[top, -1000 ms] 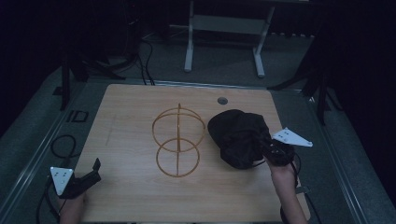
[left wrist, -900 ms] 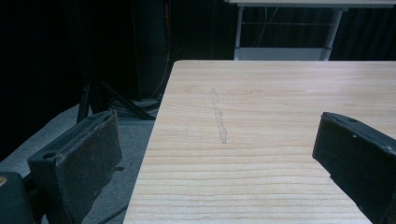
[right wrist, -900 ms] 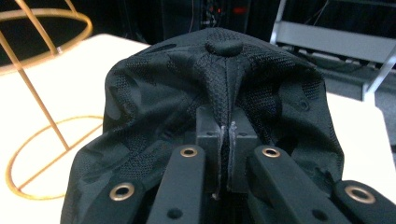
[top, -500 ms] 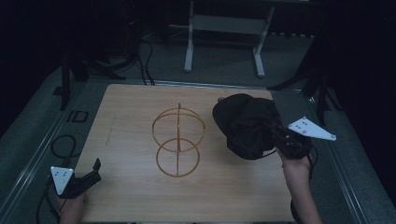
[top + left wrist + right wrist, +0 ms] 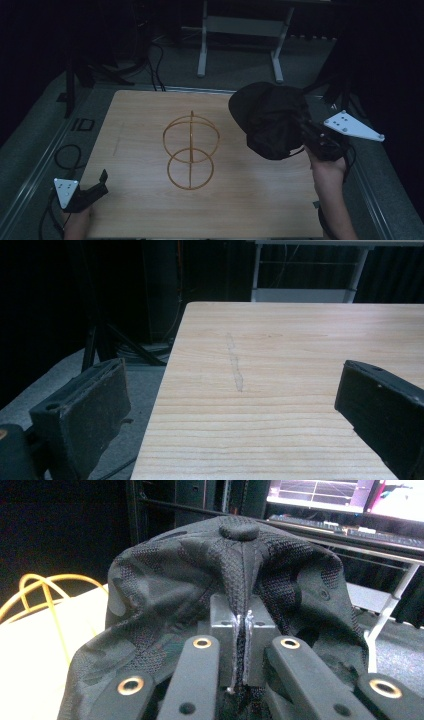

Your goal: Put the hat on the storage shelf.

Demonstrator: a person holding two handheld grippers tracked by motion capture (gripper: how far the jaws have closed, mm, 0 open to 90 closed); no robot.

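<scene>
The black fabric cap (image 5: pixel 272 120) is clamped in the right gripper (image 5: pixel 306 136) by a fold of its cloth, jaws pressed together on it. The cap is held clear of the pale wooden surface (image 5: pixel 140 125), just right of the yellow wire-frame stand (image 5: pixel 191 150). The left gripper (image 5: pixel 95 189) is seen released, jaws wide apart, nothing between them, at the surface's near corner, well left of the stand.

- A darkened recording lab: lit monitors (image 5: pixel 345 495) glow beyond the right gripper (image 5: pixel 240 630).
- Cables (image 5: pixel 160 65) and a metal stand (image 5: pixel 240 30) lie past the wooden table (image 5: pixel 140 115).
</scene>
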